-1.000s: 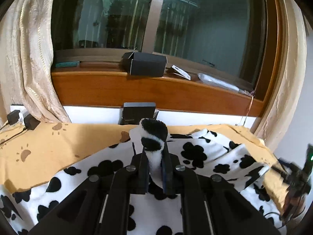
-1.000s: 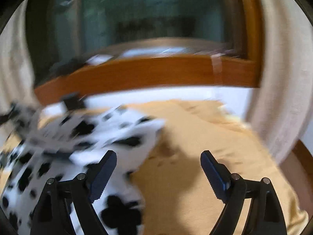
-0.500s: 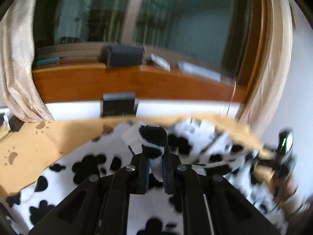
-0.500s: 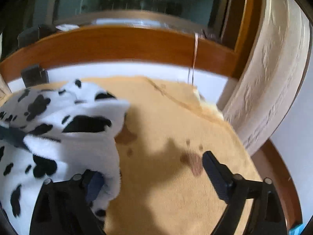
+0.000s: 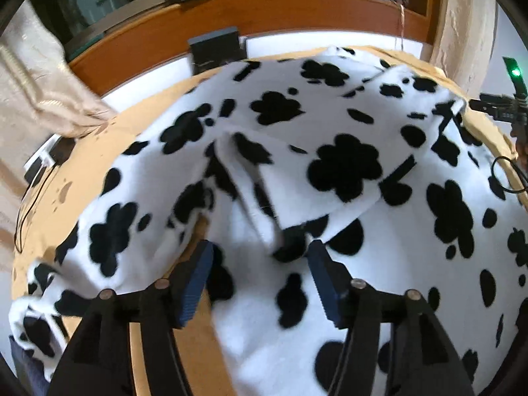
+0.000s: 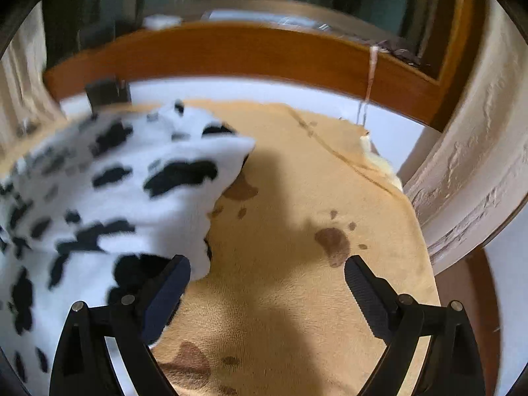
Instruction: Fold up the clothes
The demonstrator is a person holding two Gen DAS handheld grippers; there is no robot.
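The left claw [image 5: 259, 277] has just been opening, and its two fingers now stand apart. A folded flap of the spotted fleece [image 5: 330, 138] lies between them, but they do not squeeze it. The right claw [image 6: 267, 290] is spread wide too, with nothing in it. Its left finger [image 6: 166, 292] sits at the near edge of the fleece, over the tan blanket [image 6: 297, 198].

The step now looks like letting go of the fold. To do it well, lift the left claw straight up so it does not drag the flap. Then pat the fold flat.

The fleece is soft, white and fluffy with black spots. It is spread over the tan blanket with paw prints, reaching far toward the wooden sill [image 5: 297, 13]. One layer is folded over the middle, still lumpy.
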